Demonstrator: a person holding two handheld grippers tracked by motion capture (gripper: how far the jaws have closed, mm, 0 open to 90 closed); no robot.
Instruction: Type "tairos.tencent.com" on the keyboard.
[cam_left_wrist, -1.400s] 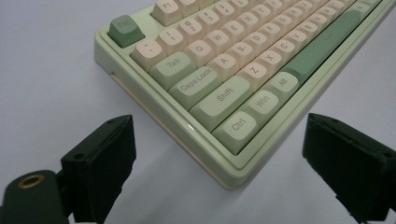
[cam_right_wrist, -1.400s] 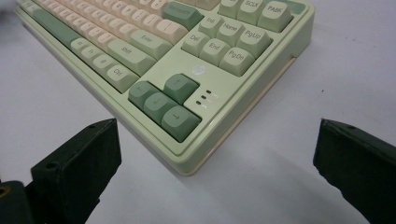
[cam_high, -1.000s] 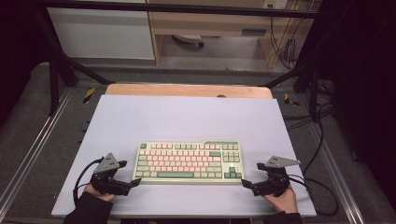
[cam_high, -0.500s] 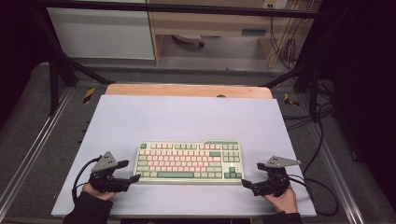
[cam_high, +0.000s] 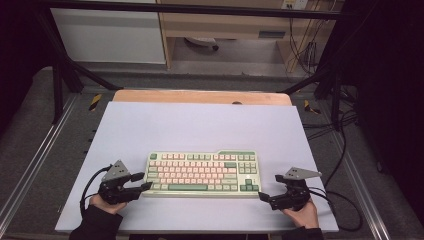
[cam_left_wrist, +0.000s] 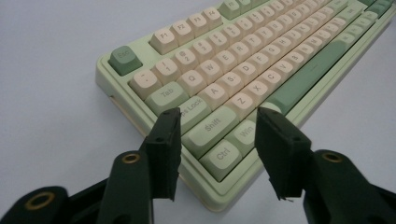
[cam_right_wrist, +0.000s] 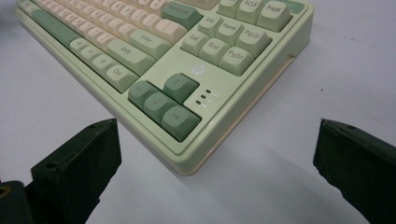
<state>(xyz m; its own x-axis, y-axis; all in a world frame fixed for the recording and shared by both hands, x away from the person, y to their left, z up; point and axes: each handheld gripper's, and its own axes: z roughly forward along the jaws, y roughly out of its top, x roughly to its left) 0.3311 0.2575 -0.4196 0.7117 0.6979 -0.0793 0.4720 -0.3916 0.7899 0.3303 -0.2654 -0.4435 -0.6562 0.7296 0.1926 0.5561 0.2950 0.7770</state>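
Observation:
A pale green keyboard (cam_high: 202, 173) with cream and green keys lies flat near the front of the white table top (cam_high: 200, 127). My left gripper (cam_high: 142, 182) is at its near-left corner and is open. In the left gripper view its jaws (cam_left_wrist: 217, 116) straddle that corner, over the Ctrl and Shift keys (cam_left_wrist: 212, 126). My right gripper (cam_high: 265, 196) sits just off the near-right corner, open wide. In the right gripper view (cam_right_wrist: 217, 130) the corner with the arrow keys (cam_right_wrist: 163, 100) lies between and slightly ahead of the jaws, with nothing touched.
A wooden strip (cam_high: 200, 96) runs along the table's far edge. Black frame bars (cam_high: 60, 75) slant at both back corners. Cables (cam_high: 345, 150) trail off the right side. A cabinet (cam_high: 110, 30) stands behind on the floor.
My left gripper has edged slightly toward the keyboard's near-left corner. The right gripper and the keyboard have barely moved.

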